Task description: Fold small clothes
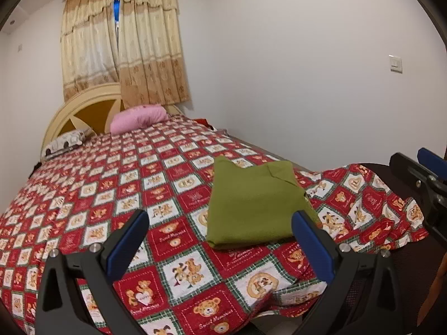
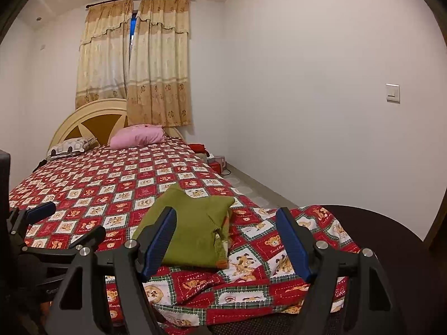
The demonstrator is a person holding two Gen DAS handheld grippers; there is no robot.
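A folded green knit garment (image 1: 251,201) lies flat on the red teddy-bear patchwork bedspread (image 1: 111,184), in the lower middle of both views. The left gripper (image 1: 220,237) has its blue-padded fingers (image 1: 127,243) wide apart, low in the frame, with nothing in them. The right gripper (image 2: 226,240) is spread wide too, just short of the garment's near edge.

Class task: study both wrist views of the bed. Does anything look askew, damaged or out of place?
Nothing is damaged. The green garment lies folded, and only the bedspread is rumpled at the near right corner.
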